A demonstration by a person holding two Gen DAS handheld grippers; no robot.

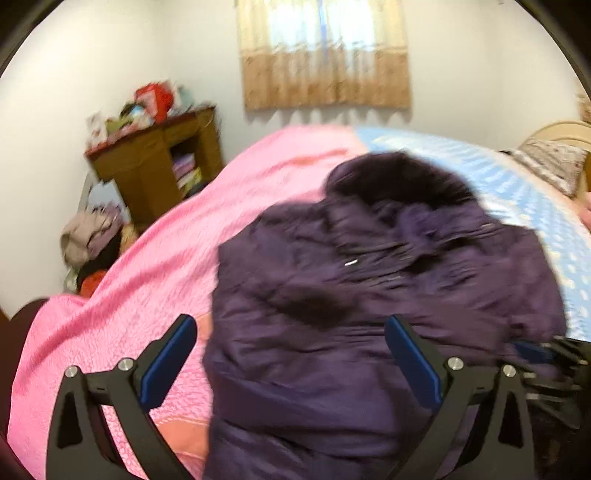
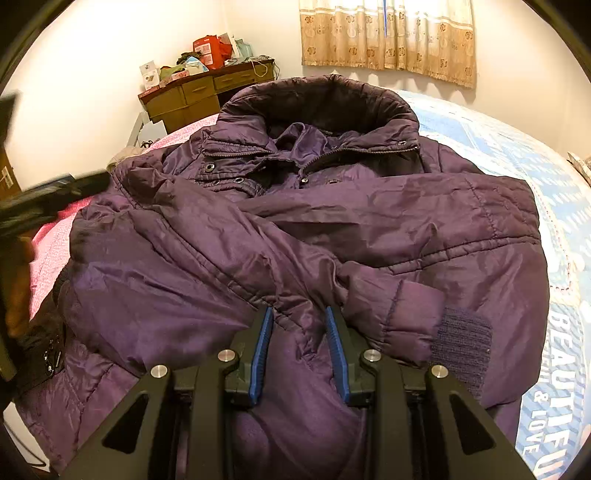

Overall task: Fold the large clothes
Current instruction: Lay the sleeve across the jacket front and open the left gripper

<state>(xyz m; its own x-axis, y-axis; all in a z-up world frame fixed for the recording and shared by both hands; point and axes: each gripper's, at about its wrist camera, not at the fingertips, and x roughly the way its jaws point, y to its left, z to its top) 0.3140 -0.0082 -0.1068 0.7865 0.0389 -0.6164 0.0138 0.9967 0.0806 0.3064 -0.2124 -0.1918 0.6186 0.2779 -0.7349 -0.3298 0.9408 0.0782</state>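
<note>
One purple jacket (image 2: 295,229) lengthwise, hood toward curtain (image 2: 388,33).

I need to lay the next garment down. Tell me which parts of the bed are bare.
Free: the pink cover left of the purple jacket, running toward the wooden cabinet, and the blue sheet right of the jacket. Crowded: the middle, filled by the jacket with sleeves crossed, and the cluttered cabinet top.
</note>
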